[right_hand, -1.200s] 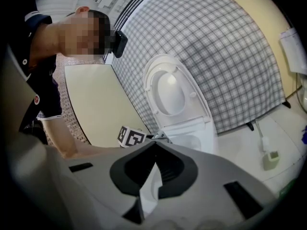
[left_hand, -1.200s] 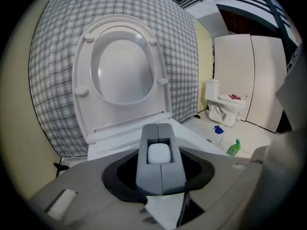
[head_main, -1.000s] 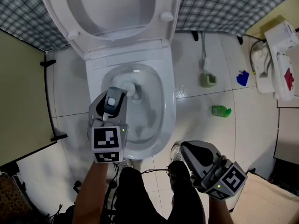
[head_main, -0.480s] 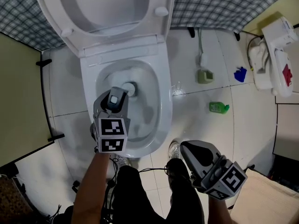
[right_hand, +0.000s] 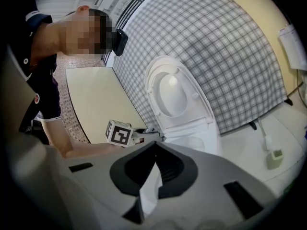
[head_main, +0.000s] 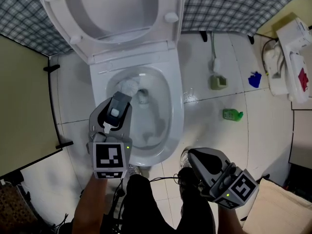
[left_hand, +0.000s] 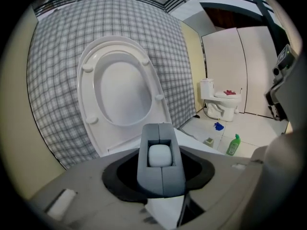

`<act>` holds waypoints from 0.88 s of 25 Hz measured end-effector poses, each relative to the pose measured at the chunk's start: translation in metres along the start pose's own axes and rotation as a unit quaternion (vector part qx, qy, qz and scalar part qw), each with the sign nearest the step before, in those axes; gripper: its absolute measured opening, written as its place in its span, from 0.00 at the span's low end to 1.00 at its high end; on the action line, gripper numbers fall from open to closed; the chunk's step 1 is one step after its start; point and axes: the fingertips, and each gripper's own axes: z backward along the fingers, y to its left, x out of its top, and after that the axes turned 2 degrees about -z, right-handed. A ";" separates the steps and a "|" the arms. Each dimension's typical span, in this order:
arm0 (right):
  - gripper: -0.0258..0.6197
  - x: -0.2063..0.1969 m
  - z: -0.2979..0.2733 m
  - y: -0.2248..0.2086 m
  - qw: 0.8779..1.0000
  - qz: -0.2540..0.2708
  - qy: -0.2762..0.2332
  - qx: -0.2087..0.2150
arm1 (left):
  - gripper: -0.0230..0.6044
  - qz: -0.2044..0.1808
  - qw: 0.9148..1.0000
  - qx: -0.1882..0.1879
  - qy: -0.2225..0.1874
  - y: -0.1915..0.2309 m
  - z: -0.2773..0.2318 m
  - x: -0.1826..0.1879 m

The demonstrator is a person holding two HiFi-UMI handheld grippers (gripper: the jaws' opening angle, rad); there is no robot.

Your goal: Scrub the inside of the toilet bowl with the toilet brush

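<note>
The white toilet (head_main: 161, 126) stands with seat and lid (head_main: 117, 13) raised. My left gripper (head_main: 114, 123) hangs over the bowl's front left, shut on the grey handle of the toilet brush (head_main: 118, 106). The brush's white head (head_main: 127, 86) sits against the bowl's back left wall, just left of the drain (head_main: 143, 97). In the left gripper view the handle (left_hand: 160, 162) stands clamped between the jaws, with the raised lid (left_hand: 120, 90) behind. My right gripper (head_main: 209, 167) is held low by my leg, right of the bowl. Its jaws are shut and hold nothing (right_hand: 153, 145).
On the tiled floor right of the toilet are the brush holder (head_main: 217, 82), a green bottle (head_main: 232, 114) and a blue scrap (head_main: 254, 80). A second white fixture (head_main: 287, 67) stands at far right. A beige partition (head_main: 24, 106) closes the left side, and my legs are at the bottom.
The left gripper has drawn back toward me and risen a little. The brush head has slid from the drain to the bowl's back left wall. The right gripper has stayed put.
</note>
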 end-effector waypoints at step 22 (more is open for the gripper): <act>0.04 -0.003 0.003 -0.014 1.000 -0.007 0.004 -0.009 | 0.34 0.052 0.997 -0.034 -0.048 -0.014 -0.047 0.027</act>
